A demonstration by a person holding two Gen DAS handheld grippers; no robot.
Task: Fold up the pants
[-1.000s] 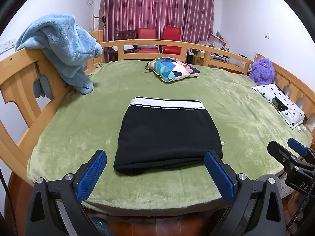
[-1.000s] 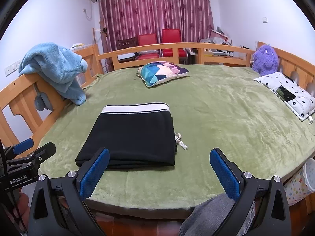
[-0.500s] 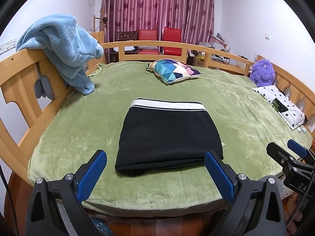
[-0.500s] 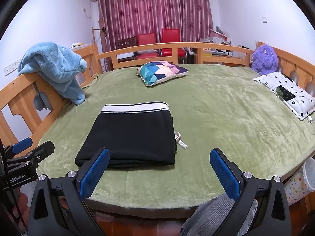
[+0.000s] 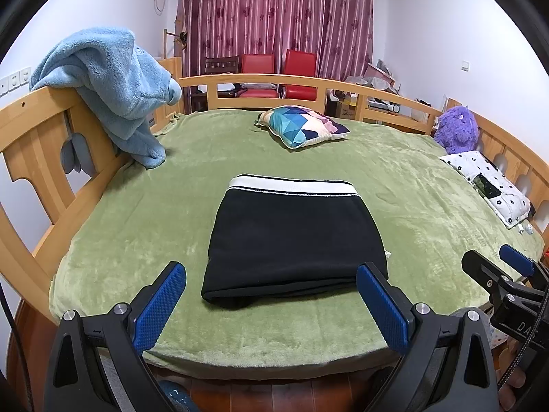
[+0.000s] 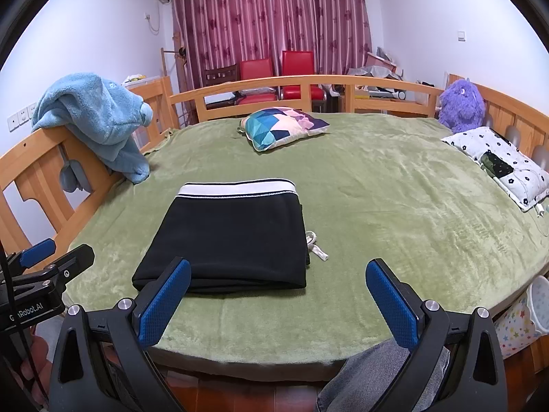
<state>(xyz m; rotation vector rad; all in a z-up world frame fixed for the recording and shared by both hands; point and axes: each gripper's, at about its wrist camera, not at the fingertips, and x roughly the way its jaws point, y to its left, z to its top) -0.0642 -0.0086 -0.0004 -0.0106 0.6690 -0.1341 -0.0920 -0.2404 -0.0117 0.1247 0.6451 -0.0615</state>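
Observation:
Black pants (image 5: 295, 240) (image 6: 230, 240) with a white waistband lie folded into a flat rectangle on the green blanket (image 5: 429, 206), waistband at the far side. A white drawstring (image 6: 315, 245) pokes out at their right edge. My left gripper (image 5: 271, 292) is open, held back from the near fold above the bed's front edge, nothing between its blue pads. My right gripper (image 6: 278, 290) is open too, off to the right of the pants, and holds nothing. Each gripper shows at the edge of the other's view: the right gripper (image 5: 504, 271), the left gripper (image 6: 44, 261).
A wooden rail (image 5: 41, 144) rings the bed, with a light blue fleece (image 5: 113, 86) draped over its left side. A patterned cushion (image 5: 302, 125), a purple plush toy (image 5: 456, 128) and a flowered pillow (image 5: 490, 182) lie farther back. A starred bin (image 6: 528, 312) stands at the bed's right corner.
Both grippers have drawn back slightly from the bed. The folded pants have not moved.

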